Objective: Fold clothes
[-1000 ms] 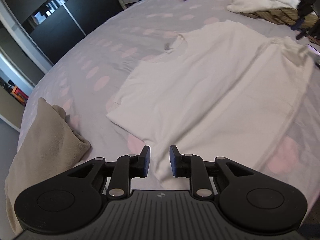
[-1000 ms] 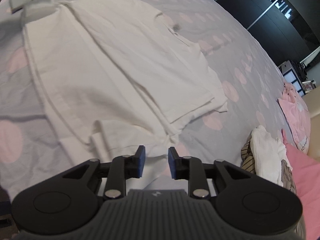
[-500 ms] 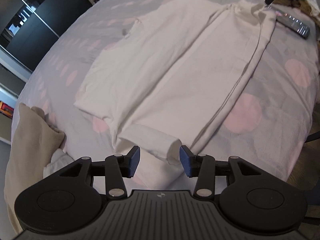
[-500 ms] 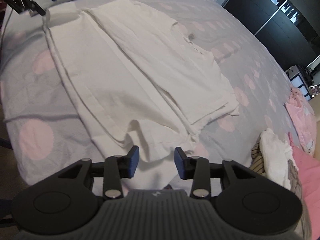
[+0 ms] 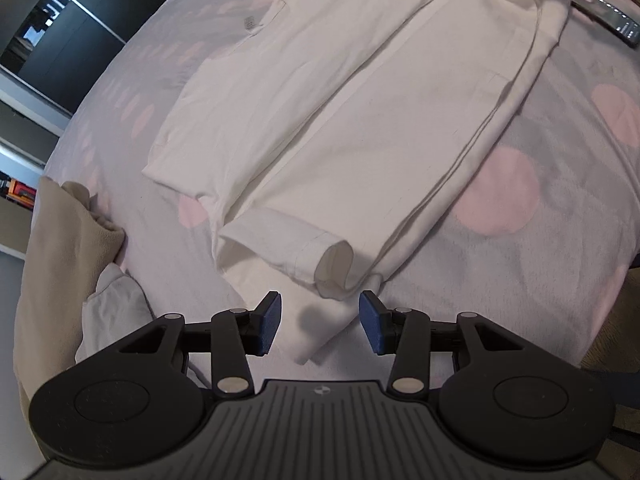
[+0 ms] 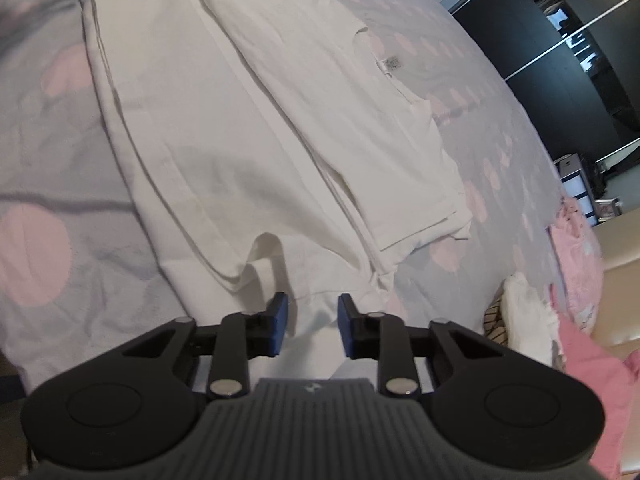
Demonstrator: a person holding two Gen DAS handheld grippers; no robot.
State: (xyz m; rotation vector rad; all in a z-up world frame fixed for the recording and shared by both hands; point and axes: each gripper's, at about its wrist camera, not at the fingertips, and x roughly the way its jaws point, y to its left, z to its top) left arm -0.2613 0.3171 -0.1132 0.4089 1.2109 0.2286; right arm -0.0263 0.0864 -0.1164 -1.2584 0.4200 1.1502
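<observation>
The white shirt (image 5: 360,120) lay spread on the bed (image 5: 540,264), one side already folded in over the middle, grey cover with pink spots all around it. I had one claw at each end of it.

Left claw (image 5: 320,322) hovered over the corner nearest me, jaws about half open, blue pads on either side of a loose flap of cloth but not pressing it. A rolled sleeve end sat just past the fingertips. A beige garment (image 5: 68,248) was bunched up off to the left, with a pale grey one (image 5: 114,312) just beside it.

Right claw (image 6: 310,324) was at the opposite end, jaws narrow and closing, with shirt fabric lying between them. Pads didn't look like they'd clamped on it, though that view was a bit blurry so I wouldn't swear to it. A wrinkled fold stood up right by its left pad. Pink clothes (image 6: 580,248) and a white pile (image 6: 528,308) sat off to the right, and a remote (image 5: 608,20) lay near the shirt's far corner in the left view.
</observation>
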